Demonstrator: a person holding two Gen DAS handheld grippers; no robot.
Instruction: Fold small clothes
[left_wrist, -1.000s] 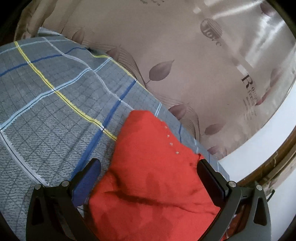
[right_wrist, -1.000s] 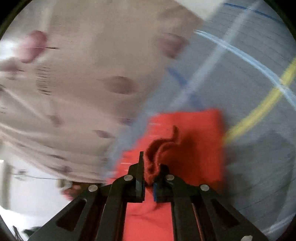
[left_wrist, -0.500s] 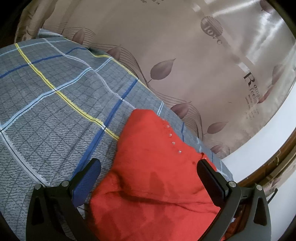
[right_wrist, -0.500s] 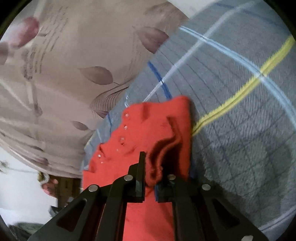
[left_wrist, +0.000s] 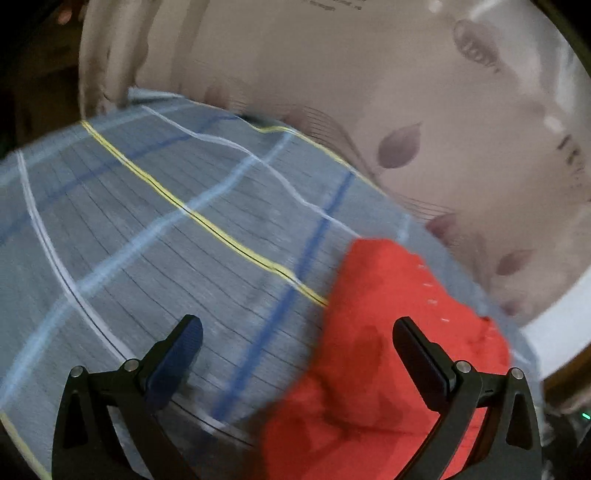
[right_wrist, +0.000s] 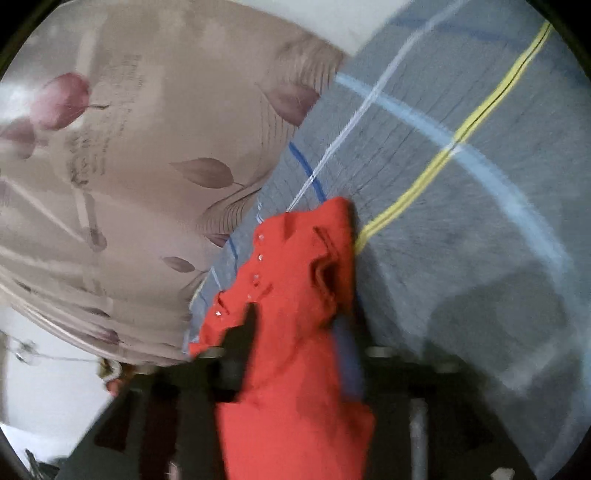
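A bed fills both views, spread with a grey sheet (left_wrist: 155, 236) of a fine woven grid crossed by yellow, dark blue, pale blue and white stripes. Behind it, along the far edge, hangs a glossy beige curtain (left_wrist: 369, 81) printed with mauve leaves, thin curling lines and some lettering too blurred to read; a white wall shows beyond it at the lower corner. On the sheet near that curtain edge lies the garment (left_wrist: 373, 354), a small red knitted piece, bunched and partly folded over itself, with a row of small pale studs or buttons (right_wrist: 258, 258) running along one side and a raised, crumpled ridge of cloth near its far end. It covers the end of one yellow stripe. The left gripper (left_wrist: 295, 347) is spread wide, holding nothing: its blue-padded finger stands over bare sheet, the other over the garment, whether touching it is unclear. The right gripper (right_wrist: 299, 343) is blurred; its jaws are opening, with the garment lying between and under them, the pads no longer pinching the cloth. In the right view, low at the left beyond the bed's edge, some small dim things show that cannot be made out.
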